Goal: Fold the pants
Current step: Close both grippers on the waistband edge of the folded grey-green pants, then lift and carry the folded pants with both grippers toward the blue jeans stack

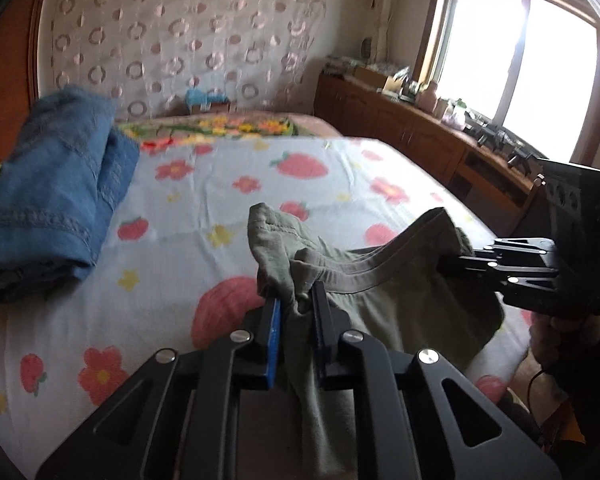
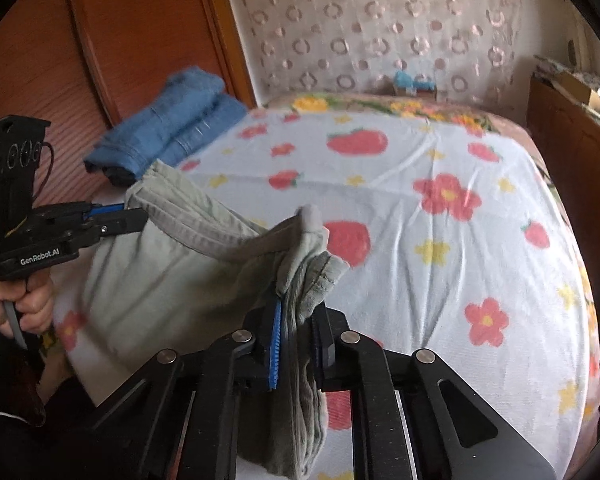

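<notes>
Pants (image 1: 400,280) hang between your two tongs, low and centre in both wrist views, the rest draped on the flowered bed (image 1: 220,184). Your left tongs (image 1: 296,304) are clenched on one bunched end of the hem; your right tongs (image 2: 296,320) are clenched on the other. Between them the edge sags, its long axis running straight across from grip to grip. Neither hand is nearer, since both already hold. Folded blue jeans (image 1: 48,200) lie at the left, well apart.
</notes>
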`<state>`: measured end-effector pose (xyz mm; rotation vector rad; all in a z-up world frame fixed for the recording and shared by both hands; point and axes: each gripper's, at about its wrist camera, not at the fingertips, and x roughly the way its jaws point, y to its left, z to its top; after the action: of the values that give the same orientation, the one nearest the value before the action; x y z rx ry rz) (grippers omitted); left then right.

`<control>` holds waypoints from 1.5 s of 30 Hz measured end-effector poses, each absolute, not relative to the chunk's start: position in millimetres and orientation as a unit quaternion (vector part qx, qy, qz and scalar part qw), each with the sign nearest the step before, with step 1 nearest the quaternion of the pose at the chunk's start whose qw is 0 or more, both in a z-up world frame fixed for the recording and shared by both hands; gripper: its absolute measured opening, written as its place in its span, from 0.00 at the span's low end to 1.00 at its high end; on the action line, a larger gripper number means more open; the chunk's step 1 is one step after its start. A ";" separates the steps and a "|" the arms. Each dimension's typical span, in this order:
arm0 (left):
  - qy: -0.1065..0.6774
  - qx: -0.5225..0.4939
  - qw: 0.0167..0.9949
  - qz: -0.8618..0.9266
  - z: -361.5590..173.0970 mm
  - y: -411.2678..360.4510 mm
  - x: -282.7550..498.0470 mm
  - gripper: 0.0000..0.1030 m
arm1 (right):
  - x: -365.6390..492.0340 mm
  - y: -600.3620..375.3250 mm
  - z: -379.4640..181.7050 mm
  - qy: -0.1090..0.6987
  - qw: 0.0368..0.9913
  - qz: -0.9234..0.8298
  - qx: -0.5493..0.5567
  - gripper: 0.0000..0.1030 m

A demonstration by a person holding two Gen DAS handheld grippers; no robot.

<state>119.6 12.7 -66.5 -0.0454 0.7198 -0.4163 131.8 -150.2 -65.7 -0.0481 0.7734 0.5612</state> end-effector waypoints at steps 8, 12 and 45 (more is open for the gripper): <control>0.301 -0.016 0.931 -0.207 -29.6 9.2 99.2 0.11 | 113.5 -148.4 -28.7 0.329 0.903 0.275 -0.028 0.09; 0.281 -0.010 0.937 -0.209 -12.4 9.5 91.3 0.11 | 107.3 -147.0 -11.9 0.309 0.909 0.277 -0.030 0.09; 0.249 -0.011 0.954 -0.164 15.1 66.3 95.8 0.11 | 144.4 -79.7 32.1 0.263 0.908 0.318 -0.071 0.09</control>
<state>95.8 66.3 15.1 -0.0222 0.5056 -0.3338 144.4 -79.7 32.1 -0.1458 0.5434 0.6553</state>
